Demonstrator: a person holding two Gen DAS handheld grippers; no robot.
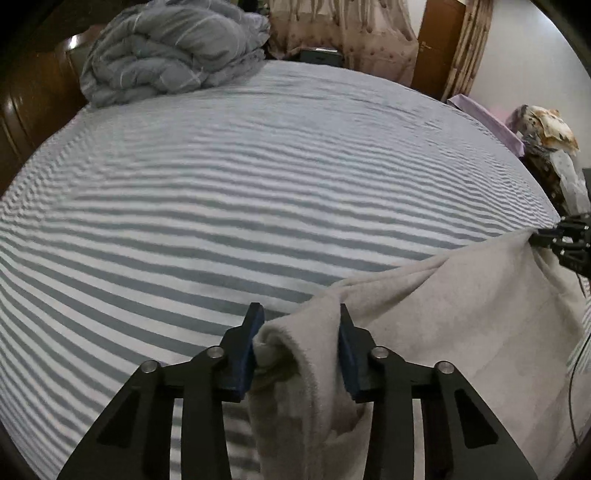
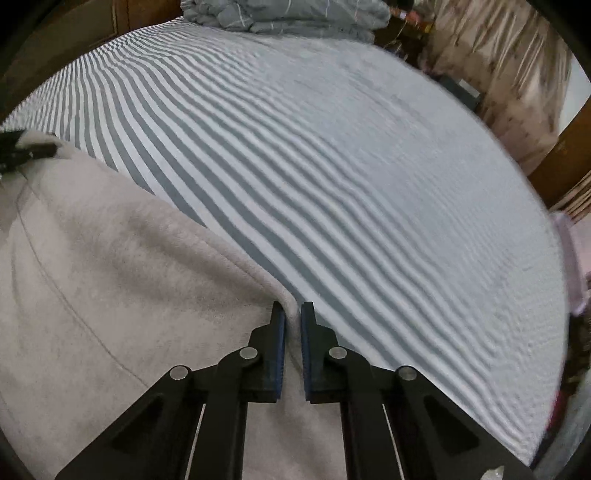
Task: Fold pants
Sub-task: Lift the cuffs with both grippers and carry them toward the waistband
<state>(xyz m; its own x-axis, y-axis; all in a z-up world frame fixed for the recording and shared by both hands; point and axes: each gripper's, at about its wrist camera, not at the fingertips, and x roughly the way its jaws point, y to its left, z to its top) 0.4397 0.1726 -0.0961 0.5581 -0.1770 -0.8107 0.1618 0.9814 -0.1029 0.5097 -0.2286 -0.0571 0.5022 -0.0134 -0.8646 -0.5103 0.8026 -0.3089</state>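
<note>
Left gripper (image 1: 297, 332): jaws set fairly wide, with a bunched corner of the pants (image 1: 443, 332) lying between the blue pads; whether the pads truly pinch the cloth cannot be told, since a gap shows on the right side.

Right gripper (image 2: 292, 332): jaws narrow, closed on a thin edge of the pants (image 2: 110, 295). Seen from the left wrist, it shows at the far right (image 1: 546, 236) with cloth drawn up to it.

Pants: pale beige fleece, soft and thick, one seam line visible. The top edge spans between the two grippers, so the long axis at this edge runs left to right; the rest hangs or drapes below them at the near edge of the bed. Neither gripper is nearer; each has an end.

Judgement: the coming move turns on keeping that spanned edge level and carrying it forward over the bed.

Bed sheet (image 1: 221, 184): grey and white stripes, lying beyond the pants.

Quilt (image 1: 170, 55): grey, heaped at the far end.

Curtain (image 1: 340, 33): patterned, behind the bed.
</note>
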